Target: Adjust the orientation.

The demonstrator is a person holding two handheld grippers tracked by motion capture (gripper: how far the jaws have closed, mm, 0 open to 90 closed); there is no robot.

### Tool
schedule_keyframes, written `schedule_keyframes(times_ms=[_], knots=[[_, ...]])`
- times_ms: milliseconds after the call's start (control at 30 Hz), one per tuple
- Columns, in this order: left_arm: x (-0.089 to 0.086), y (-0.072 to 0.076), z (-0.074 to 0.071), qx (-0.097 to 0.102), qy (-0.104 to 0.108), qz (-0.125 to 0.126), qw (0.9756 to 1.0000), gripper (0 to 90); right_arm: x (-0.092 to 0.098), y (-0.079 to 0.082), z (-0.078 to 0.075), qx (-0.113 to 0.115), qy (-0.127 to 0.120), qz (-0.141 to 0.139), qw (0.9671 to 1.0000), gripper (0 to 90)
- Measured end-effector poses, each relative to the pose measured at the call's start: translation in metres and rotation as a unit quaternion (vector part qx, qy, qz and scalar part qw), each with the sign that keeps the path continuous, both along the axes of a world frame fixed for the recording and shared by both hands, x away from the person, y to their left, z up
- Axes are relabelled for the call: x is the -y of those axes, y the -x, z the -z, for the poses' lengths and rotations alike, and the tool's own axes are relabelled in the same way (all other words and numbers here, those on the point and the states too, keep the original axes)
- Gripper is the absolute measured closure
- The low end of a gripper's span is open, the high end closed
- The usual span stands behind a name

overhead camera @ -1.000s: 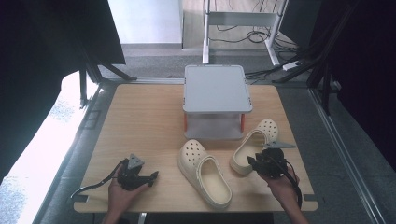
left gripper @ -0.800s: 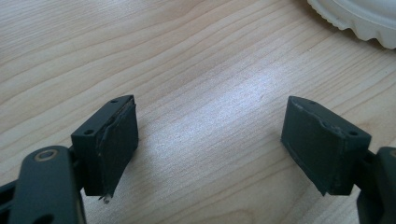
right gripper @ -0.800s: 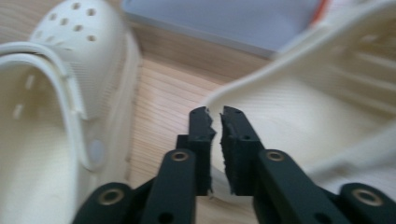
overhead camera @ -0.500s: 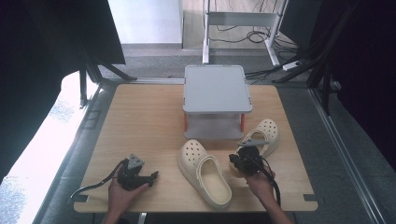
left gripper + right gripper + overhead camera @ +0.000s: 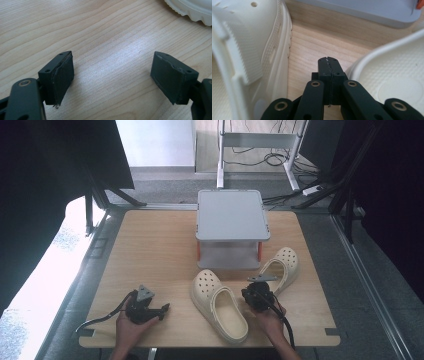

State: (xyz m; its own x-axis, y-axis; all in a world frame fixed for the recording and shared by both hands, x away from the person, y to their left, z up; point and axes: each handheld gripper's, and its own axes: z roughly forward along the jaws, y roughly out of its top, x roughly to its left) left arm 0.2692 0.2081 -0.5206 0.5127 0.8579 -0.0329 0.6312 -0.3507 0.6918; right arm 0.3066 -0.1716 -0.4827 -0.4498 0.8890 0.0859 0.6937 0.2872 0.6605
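Observation:
Two cream clogs lie on the wooden table (image 5: pixel 150 250). One clog (image 5: pixel 220 305) is near the front middle, its toe pointing away to the left. The other clog (image 5: pixel 282 265) lies to its right, angled toward the grey stand. My right gripper (image 5: pixel 256 290) sits low in the gap between them, jaws shut with nothing held. In the right gripper view the closed tips (image 5: pixel 328 61) rest over bare wood, with one clog (image 5: pixel 249 50) on the left and the other (image 5: pixel 392 82) on the right. My left gripper (image 5: pixel 162 310) lies at the front left, open (image 5: pixel 112 72) and empty.
A grey two-tier stand (image 5: pixel 230 215) with orange posts occupies the back middle of the table, its lower plate (image 5: pixel 362 10) just beyond the clogs. A clog's sole edge (image 5: pixel 192 10) shows at the top right of the left gripper view.
The right gripper has moved left from beside the right clog's heel into the gap between the clogs, sinking lower, and its jaws have closed on nothing. The left gripper has stayed put.

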Motion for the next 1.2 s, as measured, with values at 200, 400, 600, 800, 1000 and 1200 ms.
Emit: schedule_keyframes(times_ms=[200, 400, 600, 800, 1000, 1200], knots=[[0.0, 0.0, 0.0, 0.0, -0.001, 0.0, 1.0, 19.1, 0.01, 0.012, 0.001, 0.001, 0.0, 0.003, 1.0, 90.0], [0.0, -0.001, 0.0, 0.001, 0.0, 0.001, 1.0, 19.1, 0.02, 0.02, 0.0, -0.002, 0.001, 0.005, 1.0, 90.0], [0.0, -0.001, 0.0, 0.001, 0.001, 0.001, 1.0, 19.1, 0.043, 0.034, -0.002, -0.011, -0.002, 0.016, 0.9998, 90.0], [0.0, -0.003, 0.0, 0.001, 0.001, 0.001, 1.0, 19.1, 0.064, 0.046, -0.004, -0.014, 0.004, 0.034, 0.9993, 90.0], [0.0, -0.004, 0.0, 0.0, 0.002, 0.001, 1.0, 19.0, 0.093, 0.053, -0.006, -0.019, 0.004, 0.05, 0.9986, 90.0], [0.0, -0.006, 0.0, 0.0, 0.002, 0.001, 1.0, 19.0, 0.111, 0.053, -0.007, -0.029, -0.009, 0.048, 0.9984, 90.0]])
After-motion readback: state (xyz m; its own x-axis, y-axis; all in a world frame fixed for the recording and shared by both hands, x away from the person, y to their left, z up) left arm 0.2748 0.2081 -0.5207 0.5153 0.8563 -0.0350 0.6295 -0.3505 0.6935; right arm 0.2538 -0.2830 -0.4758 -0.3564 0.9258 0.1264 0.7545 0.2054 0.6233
